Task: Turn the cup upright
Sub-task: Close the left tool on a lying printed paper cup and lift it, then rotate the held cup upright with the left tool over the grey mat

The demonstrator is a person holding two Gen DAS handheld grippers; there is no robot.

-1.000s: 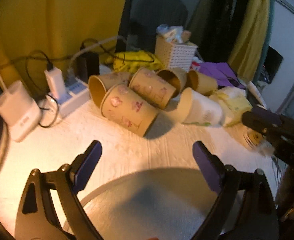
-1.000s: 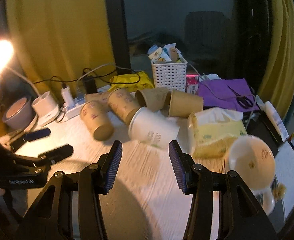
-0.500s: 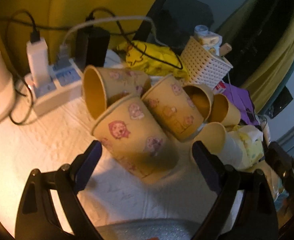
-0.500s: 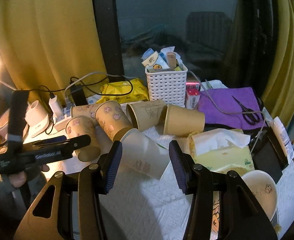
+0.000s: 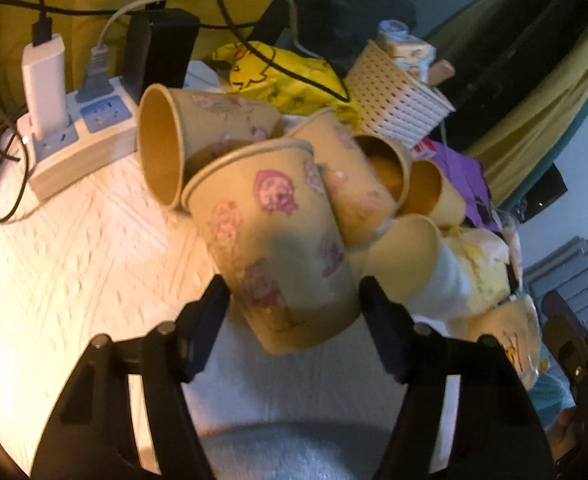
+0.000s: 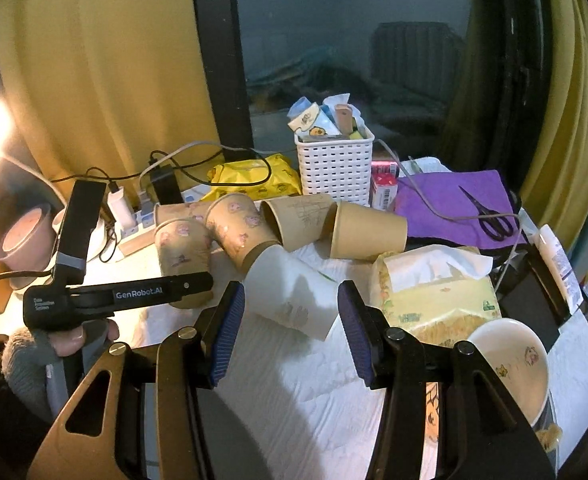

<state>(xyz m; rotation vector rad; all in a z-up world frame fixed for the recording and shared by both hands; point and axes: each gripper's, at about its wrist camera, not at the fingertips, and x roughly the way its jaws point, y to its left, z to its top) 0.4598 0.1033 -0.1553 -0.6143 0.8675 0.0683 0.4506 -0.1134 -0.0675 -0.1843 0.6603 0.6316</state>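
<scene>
Jaws of the left gripper stand apart astride the base end of the printed cup, which lies tipped beside the power strip, mouth away, while the right gripper waits open, farther off

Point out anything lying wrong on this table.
The paper cups are toppled in a heap on their sides: the pink-print cup between the left claw's fingers, and the white cup ahead of the open right claw.
</scene>
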